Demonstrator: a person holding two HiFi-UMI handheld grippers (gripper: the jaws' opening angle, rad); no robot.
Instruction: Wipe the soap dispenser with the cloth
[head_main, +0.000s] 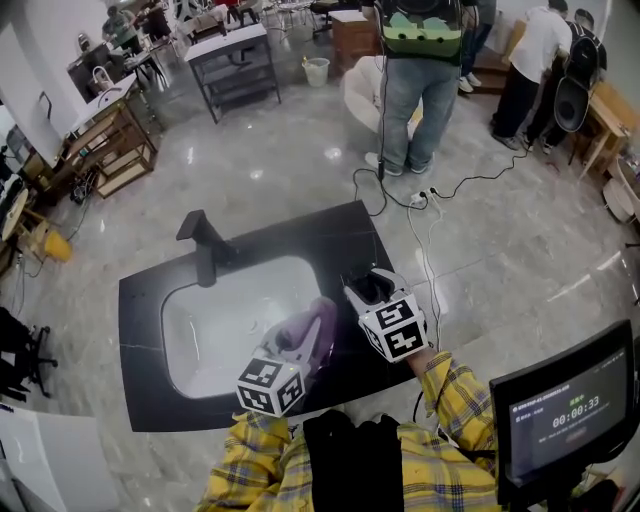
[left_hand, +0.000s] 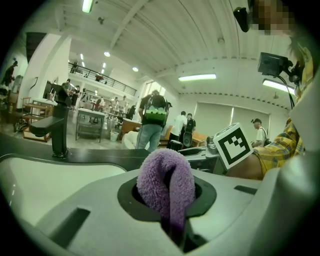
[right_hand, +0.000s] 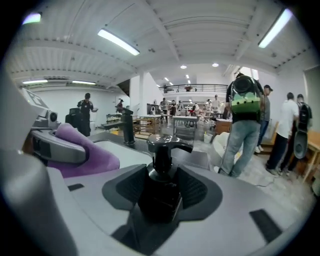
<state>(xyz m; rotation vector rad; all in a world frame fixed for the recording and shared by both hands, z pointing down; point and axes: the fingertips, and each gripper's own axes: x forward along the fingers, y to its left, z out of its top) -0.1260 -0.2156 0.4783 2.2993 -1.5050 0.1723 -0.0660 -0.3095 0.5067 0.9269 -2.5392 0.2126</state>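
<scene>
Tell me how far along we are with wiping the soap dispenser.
Pickup looks done: the left tool holds the purple cloth, and the right tool looks clamped on the black soap dispenser. In hand: the two sit side by side by the sink counter, with the cloth clear of the dispenser. Left: the wiping itself; no contact shows yet.

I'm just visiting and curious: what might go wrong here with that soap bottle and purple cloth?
The soap dispenser may slip or twist in the right gripper when rubbed. Pressing its pump head could squirt soap. The cloth shows only a small fold beyond the left gripper, so bare jaws might scrape the dispenser.
</scene>
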